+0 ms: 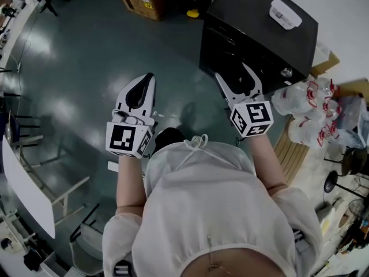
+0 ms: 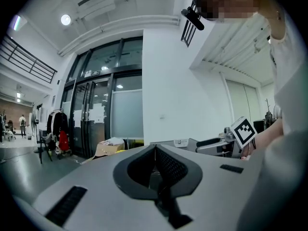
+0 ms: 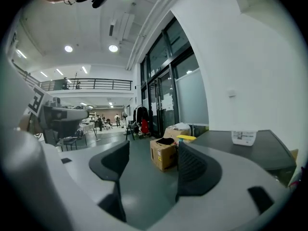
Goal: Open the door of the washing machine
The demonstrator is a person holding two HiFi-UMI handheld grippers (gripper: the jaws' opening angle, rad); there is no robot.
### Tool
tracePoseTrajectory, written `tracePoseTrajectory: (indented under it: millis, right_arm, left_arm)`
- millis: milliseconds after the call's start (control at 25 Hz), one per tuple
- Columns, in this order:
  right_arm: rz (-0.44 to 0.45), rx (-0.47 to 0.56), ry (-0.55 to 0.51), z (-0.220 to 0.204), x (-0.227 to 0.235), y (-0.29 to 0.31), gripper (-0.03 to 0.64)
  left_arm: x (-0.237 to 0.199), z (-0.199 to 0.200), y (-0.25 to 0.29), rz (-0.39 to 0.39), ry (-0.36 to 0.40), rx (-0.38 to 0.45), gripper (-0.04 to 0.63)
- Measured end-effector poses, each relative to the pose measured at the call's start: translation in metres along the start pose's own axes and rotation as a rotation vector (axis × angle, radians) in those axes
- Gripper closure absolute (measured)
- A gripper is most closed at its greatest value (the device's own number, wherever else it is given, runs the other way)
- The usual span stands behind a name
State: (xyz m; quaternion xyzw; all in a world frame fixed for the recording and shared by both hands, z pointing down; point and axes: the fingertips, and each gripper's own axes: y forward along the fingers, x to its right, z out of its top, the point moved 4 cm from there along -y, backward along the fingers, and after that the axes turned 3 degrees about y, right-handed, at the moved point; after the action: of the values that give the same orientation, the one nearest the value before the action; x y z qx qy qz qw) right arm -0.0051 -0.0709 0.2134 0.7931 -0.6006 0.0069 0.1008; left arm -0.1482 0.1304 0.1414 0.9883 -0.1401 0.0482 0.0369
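Washing machine (image 1: 262, 36) stands just ahead and to the right of the right gripper (image 1: 233, 72), whose jaws are spread and empty. The left gripper (image 1: 149, 78) hangs clenched on nothing, further left.

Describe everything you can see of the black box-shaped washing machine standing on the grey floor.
The black box-shaped washing machine is a boxy cabinet with a flat matte dark top and a glossier black front crossed by horizontal lines; no open door shows. It stands upright on the grey floor, ahead and to the person's right. A small white rectangular object lies on its top. Beside it sit clear plastic bags. The open right gripper hovers before its front, apparently not touching.
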Motion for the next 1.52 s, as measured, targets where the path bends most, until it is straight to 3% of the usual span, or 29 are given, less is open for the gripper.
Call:
tracePoseTrajectory:
  millis: [320,840,1000,1160,1280,1400,1520]
  right_arm:
    - [-0.174,-0.024,0.040,-0.015,0.059,0.048,0.304]
    - [-0.556,-0.136,0.211,-0.042,0.114,0.158,0.314]
    - [-0.648,-0.228,0.275,-0.076,0.125,0.187,0.314]
    - [-0.762,-0.306,0.408,-0.122,0.135,0.207,0.319]
    - [-0.895,-0.336,0.524,-0.165,0.149,0.217,0.316]
    - [-0.990,-0.392,0.640,-0.215,0.159,0.227,0.316]
    - [-1.029,-0.456,0.719,-0.258,0.170,0.238,0.316]
  left_arm:
    - [-0.019,-0.020,0.120,-0.208,0.004,-0.007,0.574]
    - [-0.097,-0.055,0.298,-0.596,0.011,-0.056,0.574]
    - [-0.107,-0.079,0.342,-0.690,0.007,-0.072,0.574]
    - [-0.112,-0.121,0.369,-0.782,0.039,-0.192,0.574]
    - [-0.109,-0.150,0.385,-0.847,0.030,-0.226,0.574]
    - [-0.106,-0.184,0.399,-0.883,0.016,-0.249,0.574]
    - [-0.104,-0.215,0.410,-0.898,0.010,-0.264,0.574]
